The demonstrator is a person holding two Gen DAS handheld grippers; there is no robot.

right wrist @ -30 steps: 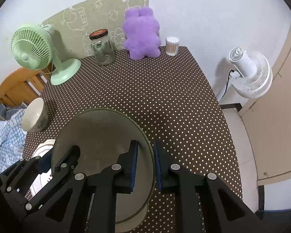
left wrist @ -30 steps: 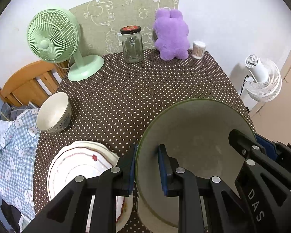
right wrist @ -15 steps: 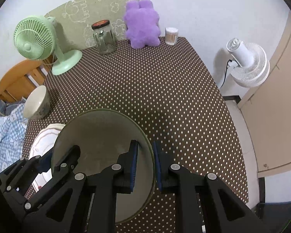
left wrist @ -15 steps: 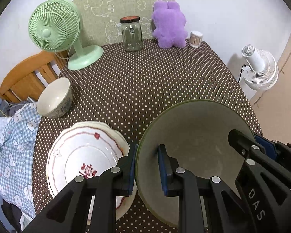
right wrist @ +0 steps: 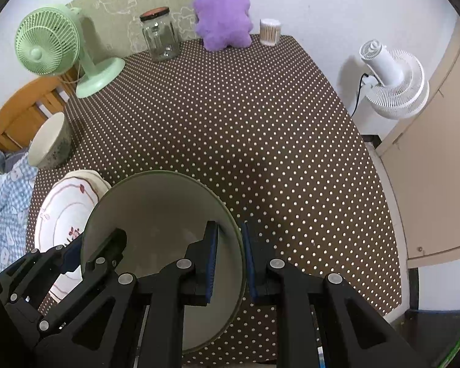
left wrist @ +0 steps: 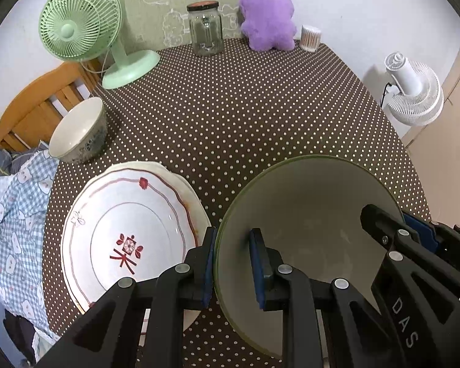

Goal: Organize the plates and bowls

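both grippers, left point(left wrist: 232, 263) and right point(right wrist: 228, 262), clamp opposite rims of the green bowl point(left wrist: 309, 214), right of the plates point(left wrist: 128, 233).

1. Left gripper point(left wrist: 231, 263) reaches forward, its two black fingers nearly together, blue pads point(left wrist: 208, 268) pinching a thin rim on its left side
2. Right gripper point(right wrist: 230, 262) points forward too, fingers drawn close, one pad inside the rim and one outside, on its right side
3. Each gripper shows in the other's view, the two facing inward, side by side at matching height
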